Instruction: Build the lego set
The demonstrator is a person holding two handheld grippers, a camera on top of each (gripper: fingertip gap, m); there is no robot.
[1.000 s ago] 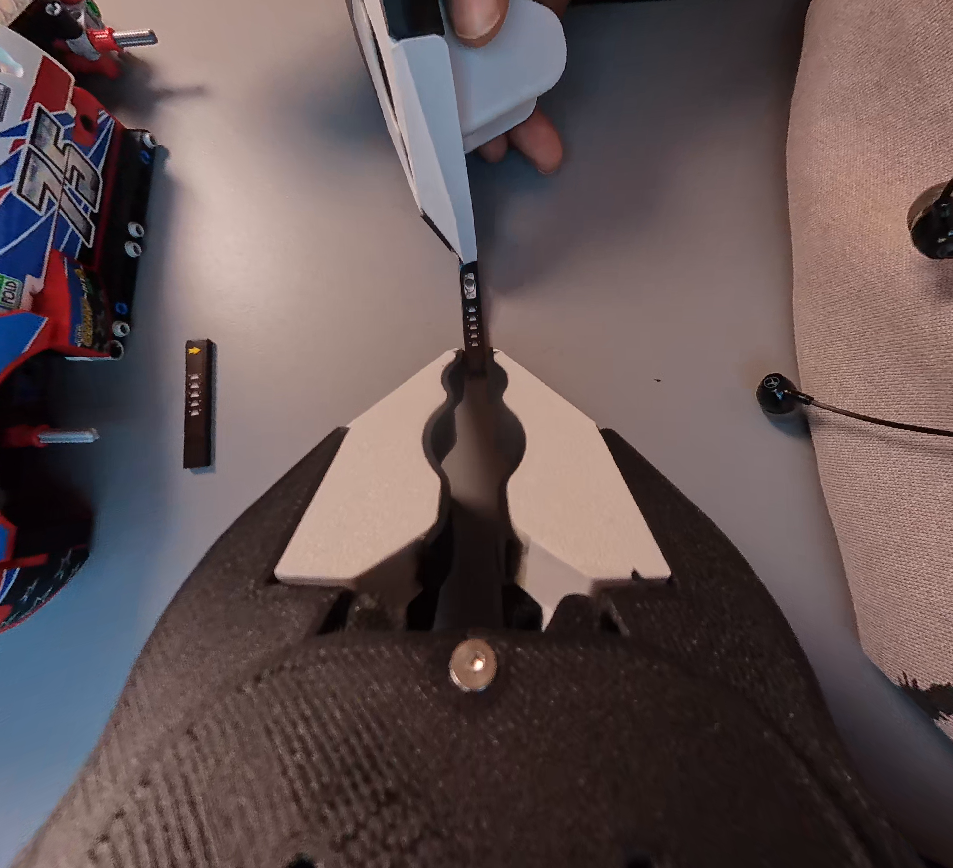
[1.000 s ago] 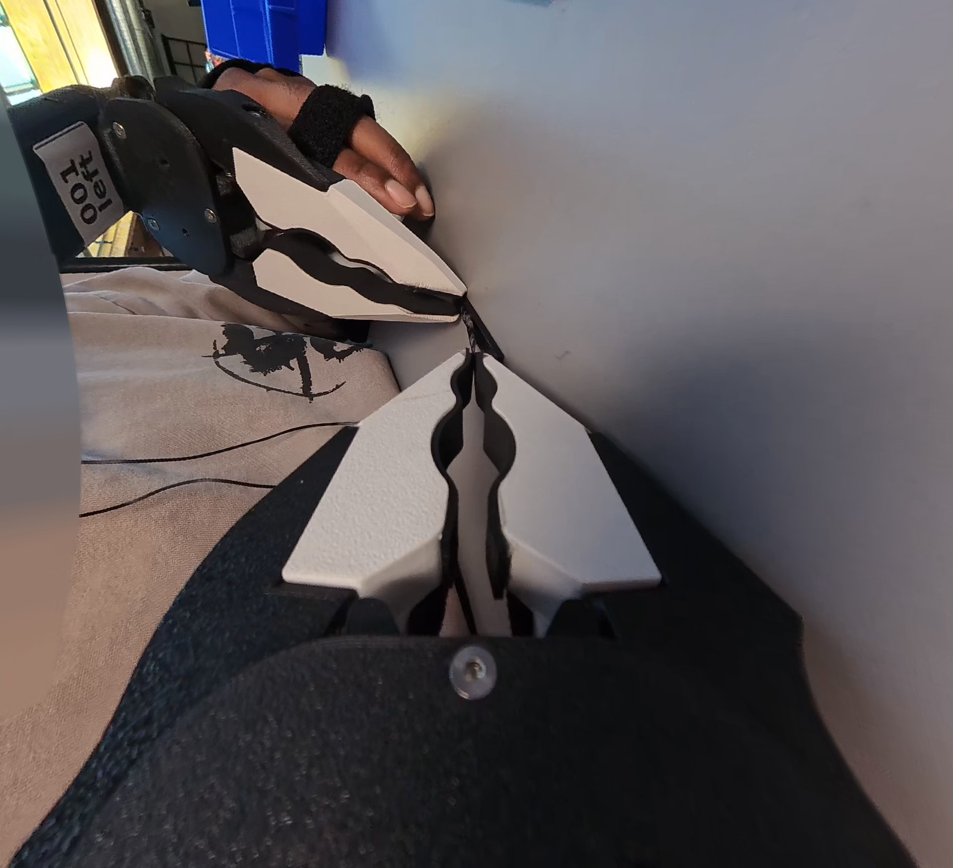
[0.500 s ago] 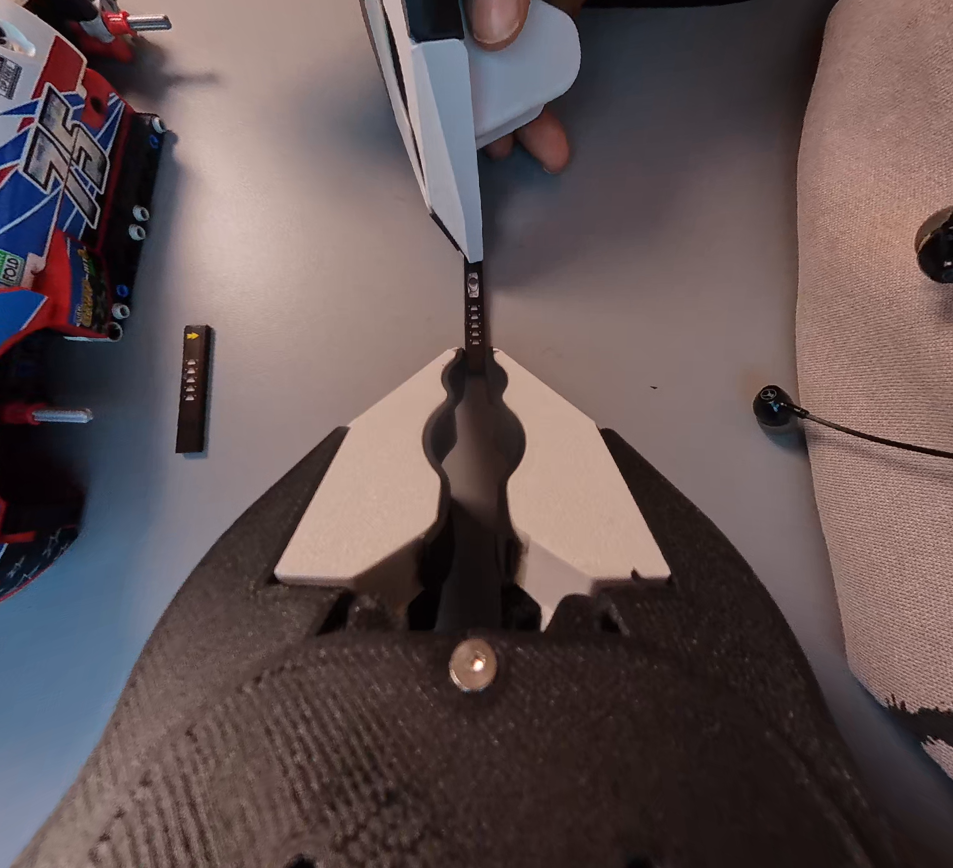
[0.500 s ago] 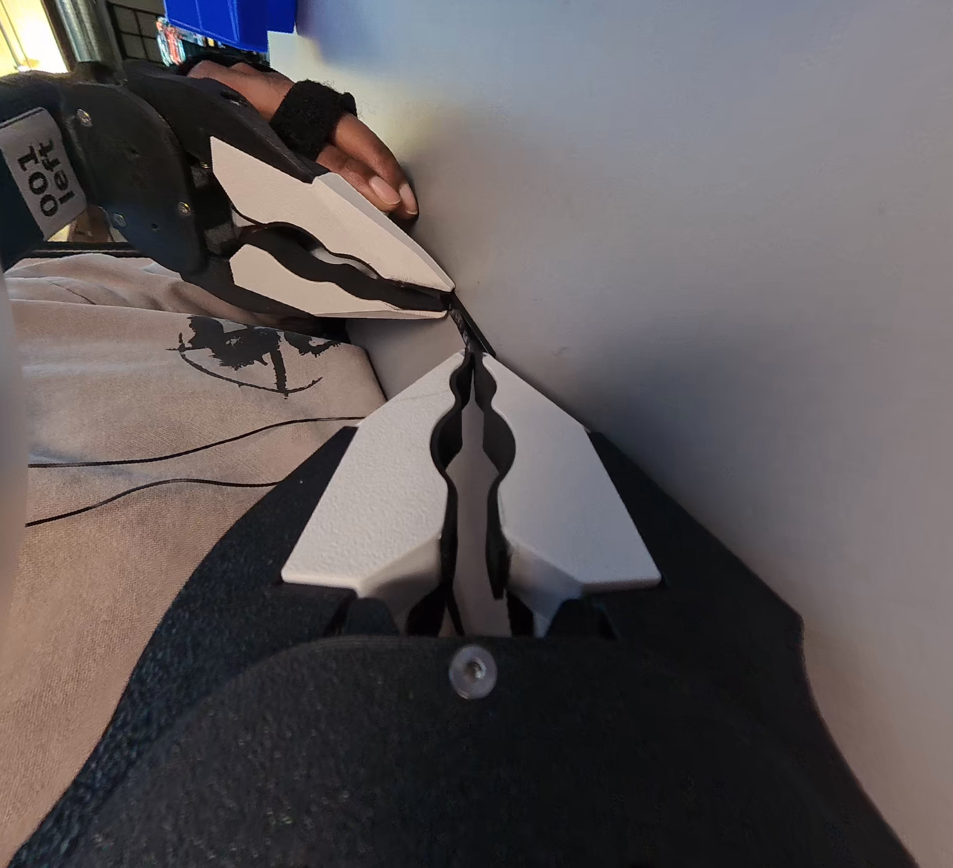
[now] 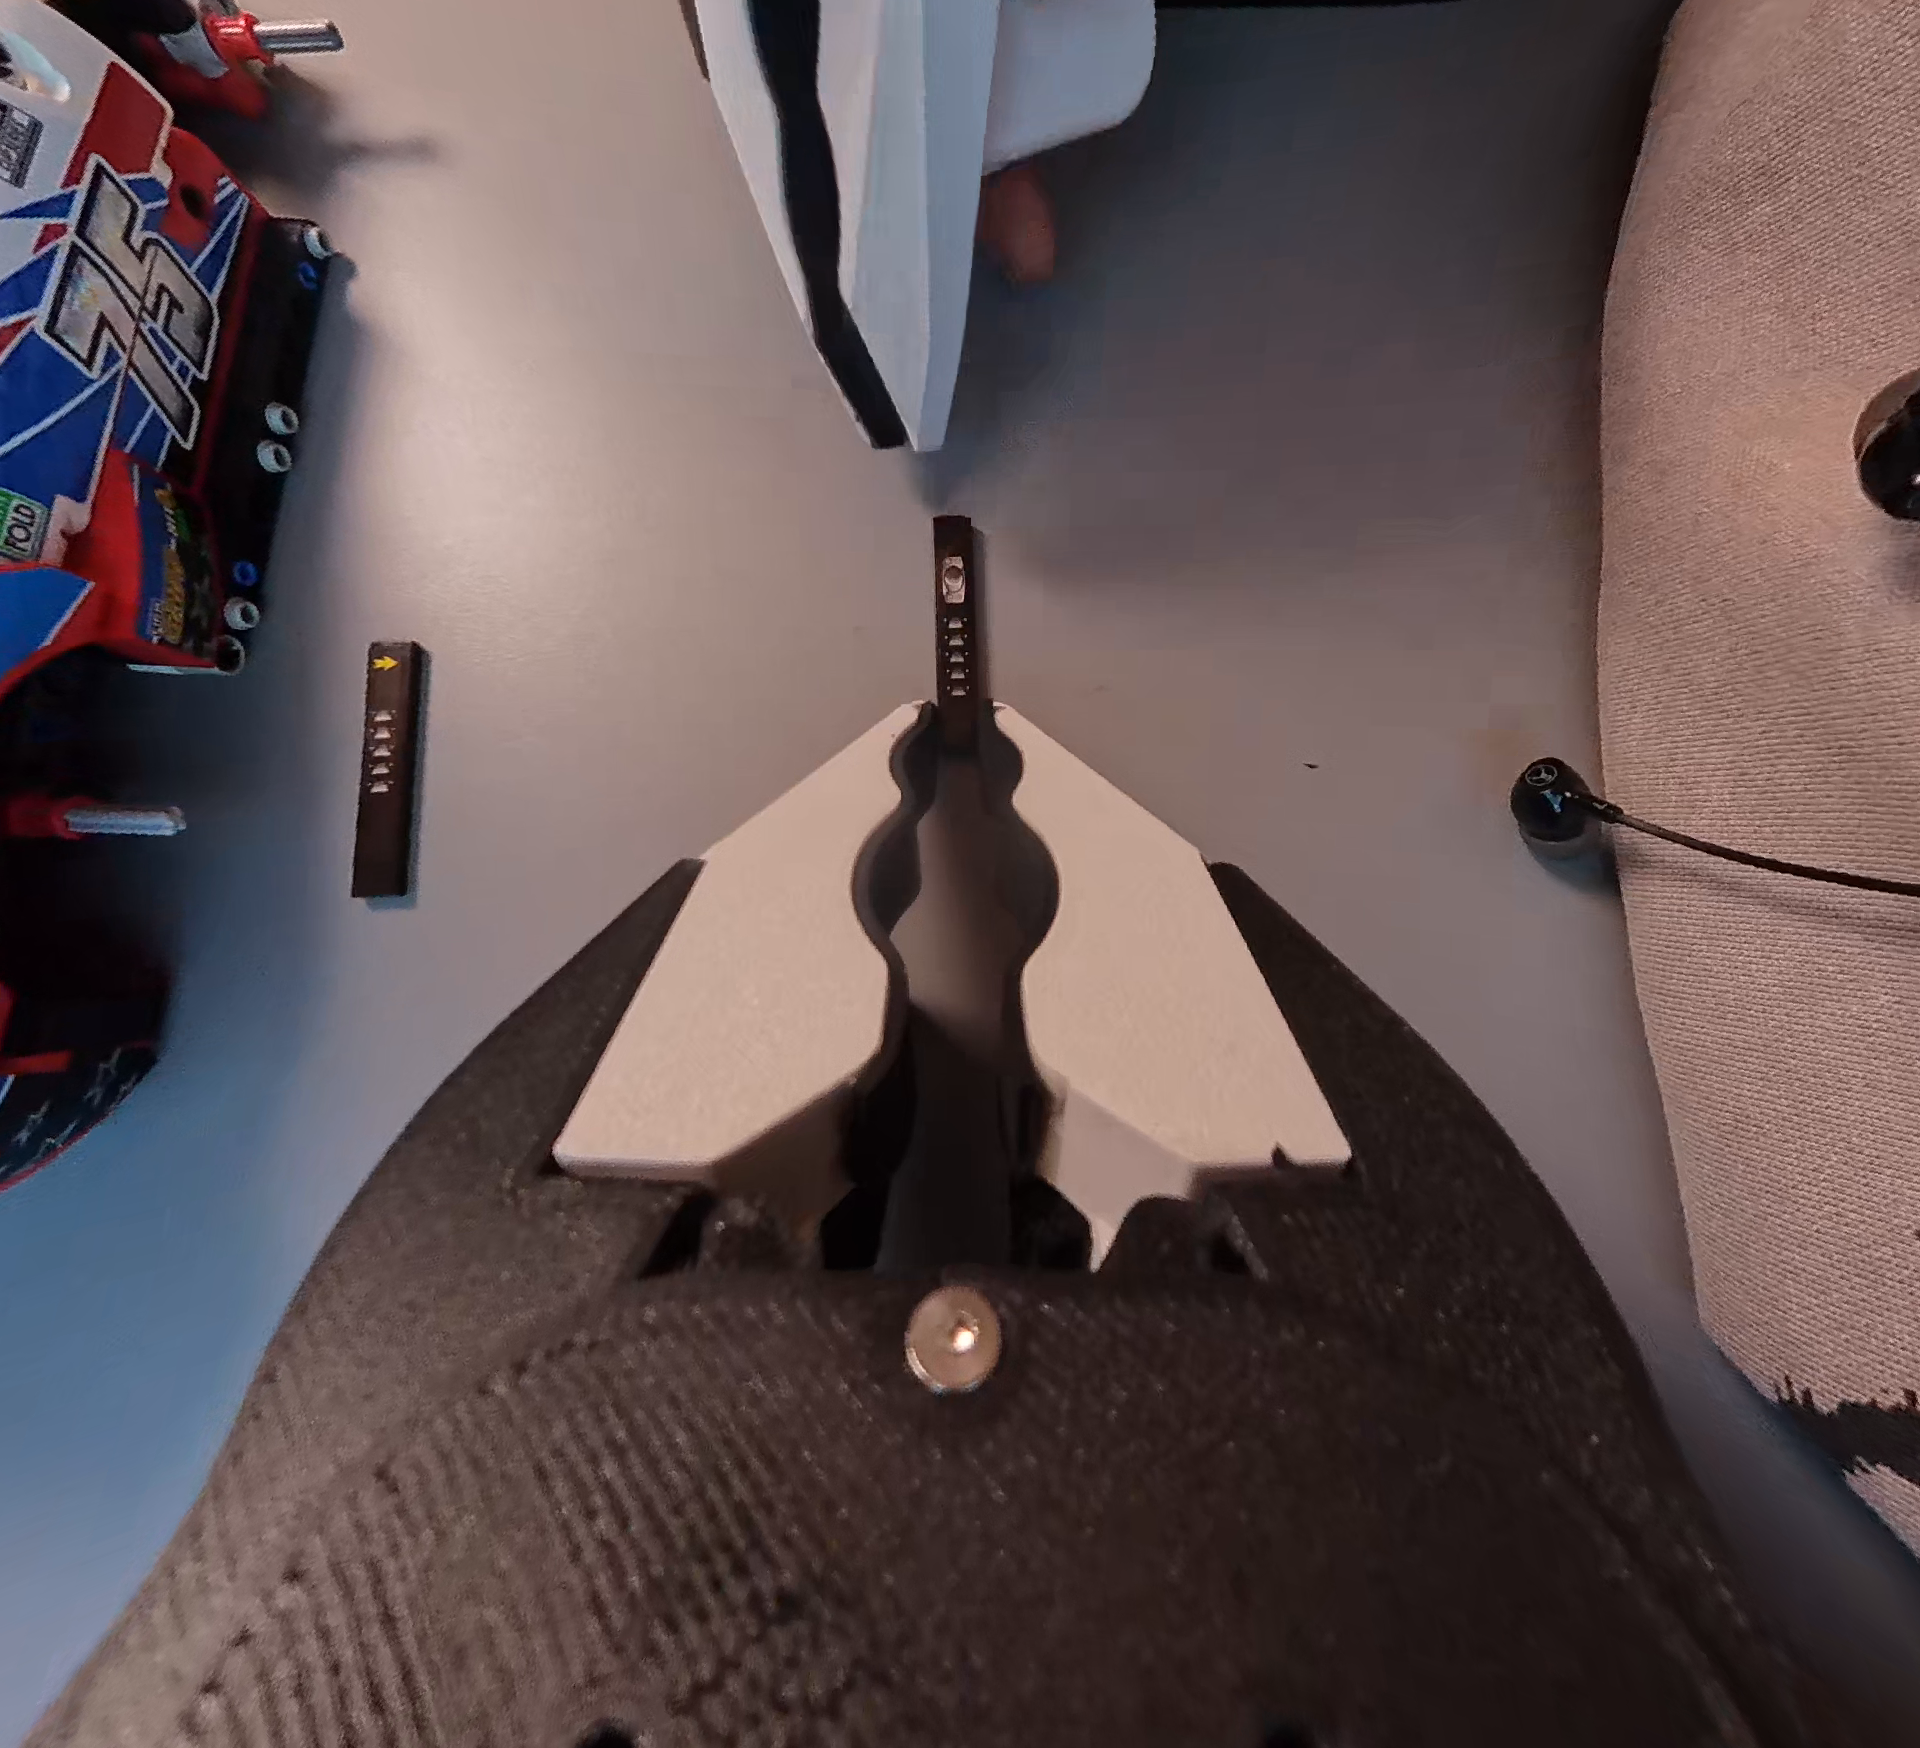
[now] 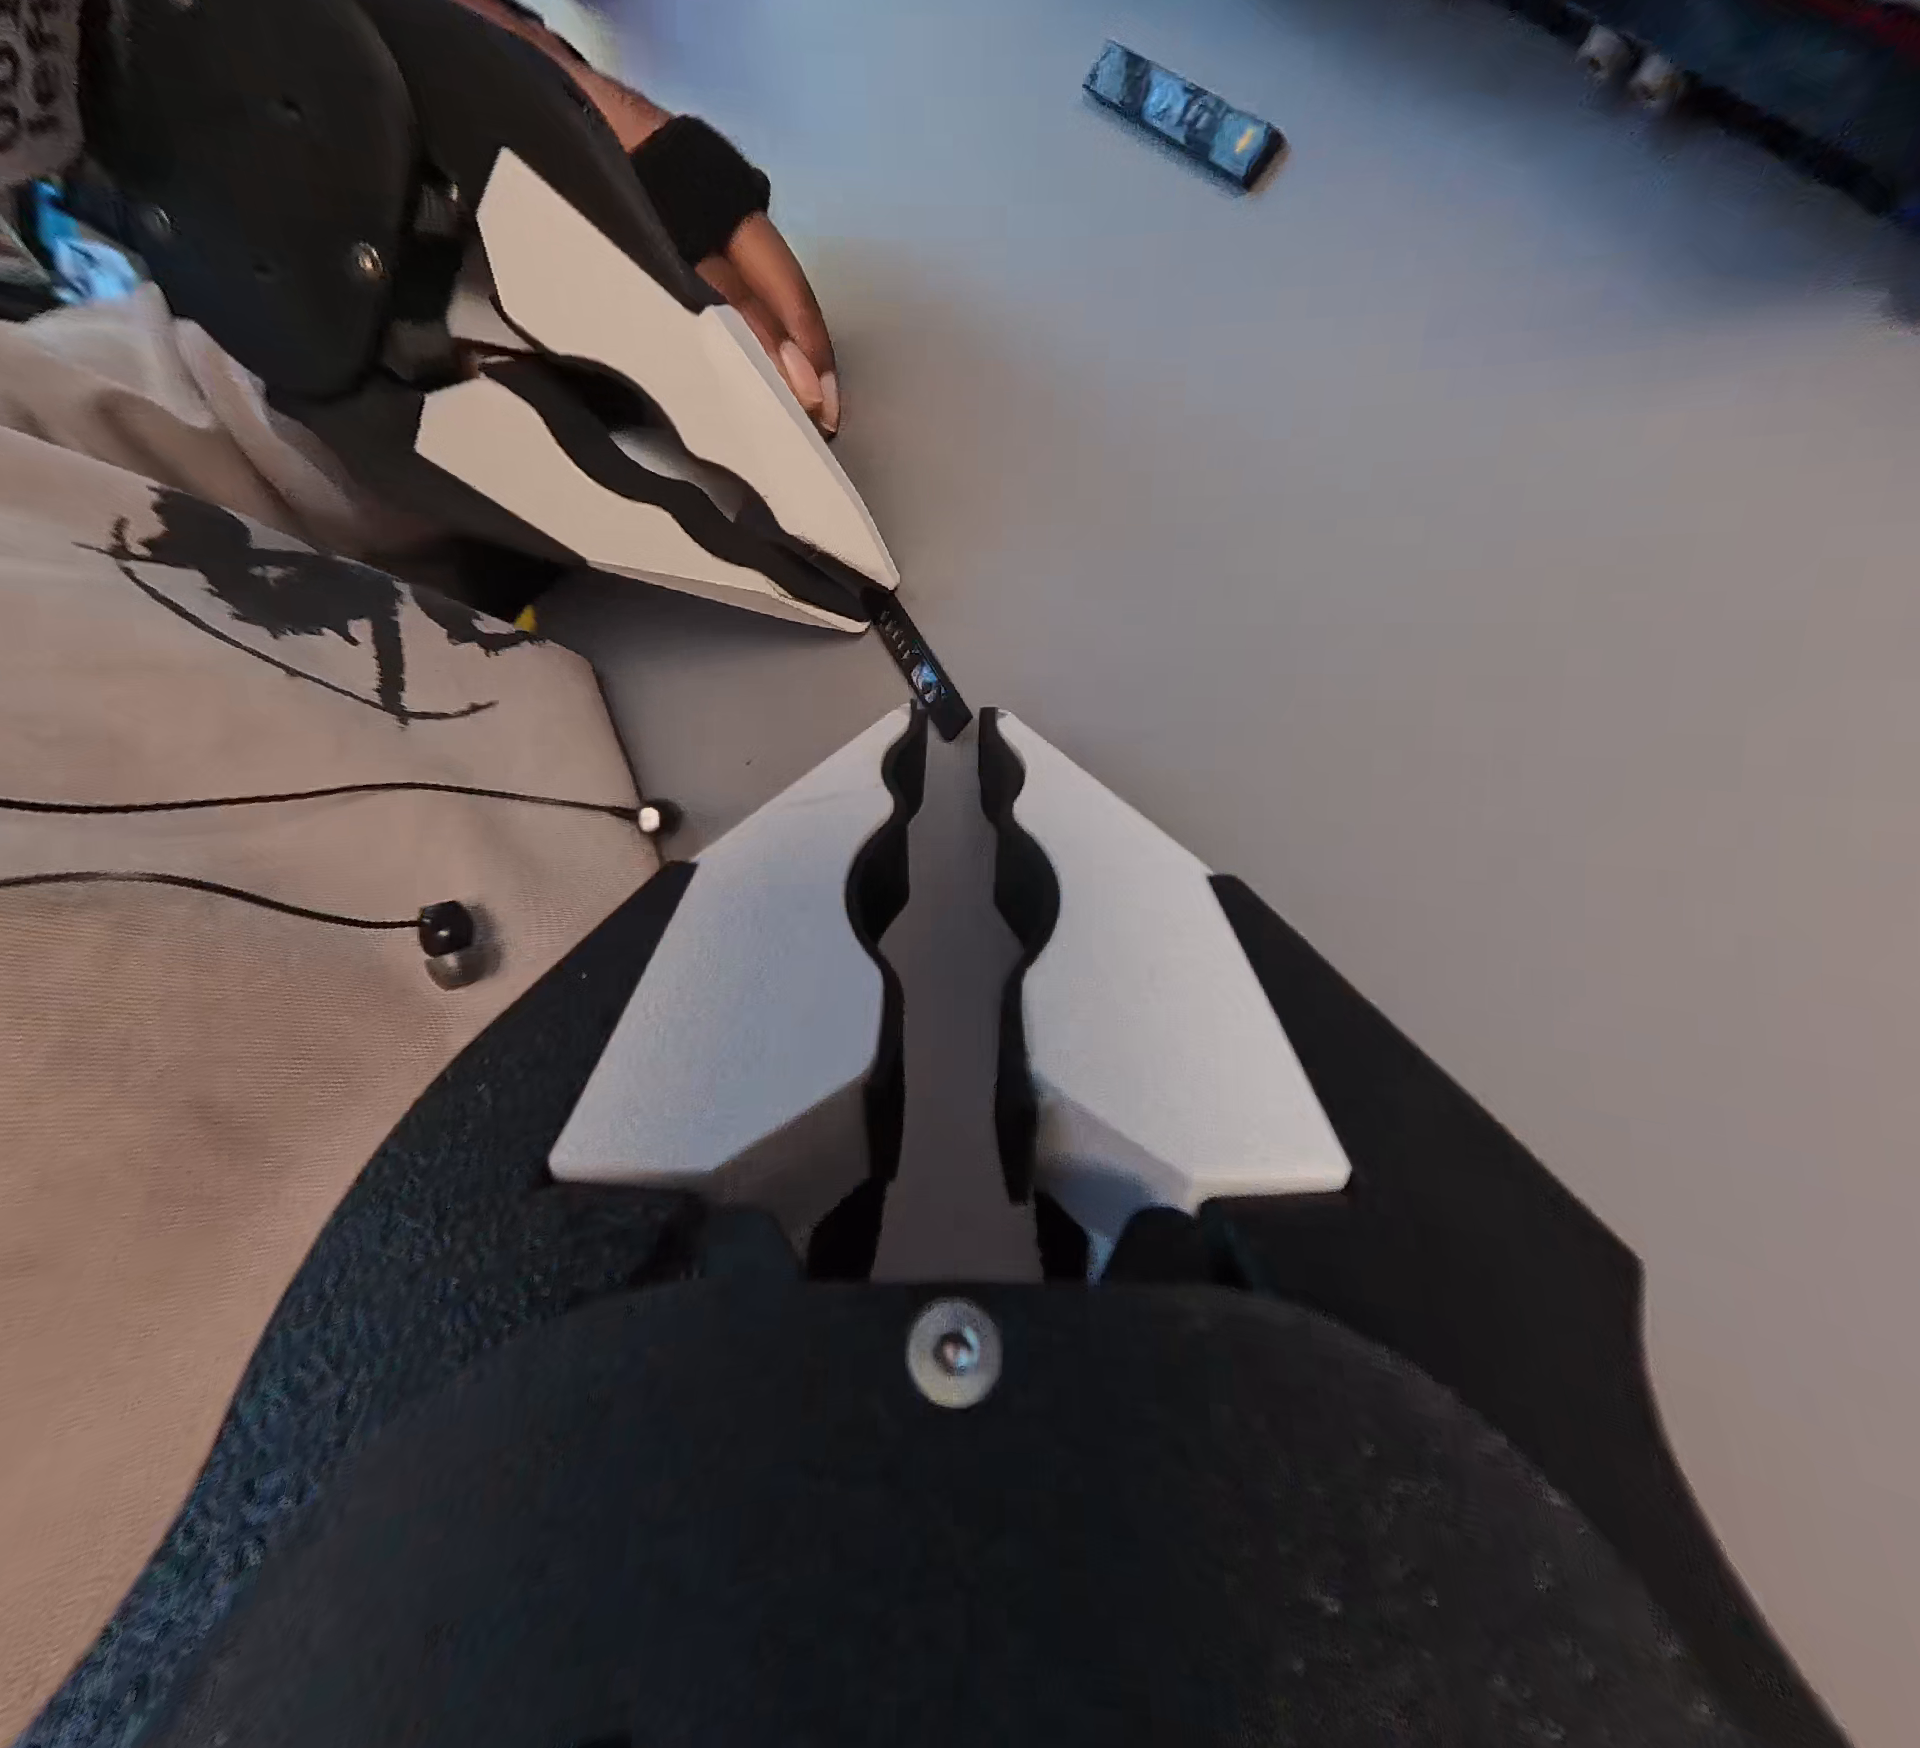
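The left gripper (image 5: 954,722) pinches a black tile (image 5: 956,628) pointing to 12 o'clock; the right gripper (image 6: 948,724), slightly parted, hangs beyond its free end, touching nothing.

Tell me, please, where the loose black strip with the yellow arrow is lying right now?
The loose black strip lies flat on the grey table, left of the left gripper in the left wrist view, just beside the red-white-and-blue Lego car.

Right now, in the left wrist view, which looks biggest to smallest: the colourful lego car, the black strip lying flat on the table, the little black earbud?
1. Colourful lego car, though cut off by the edge.
2. Flat black strip.
3. Black earbud.
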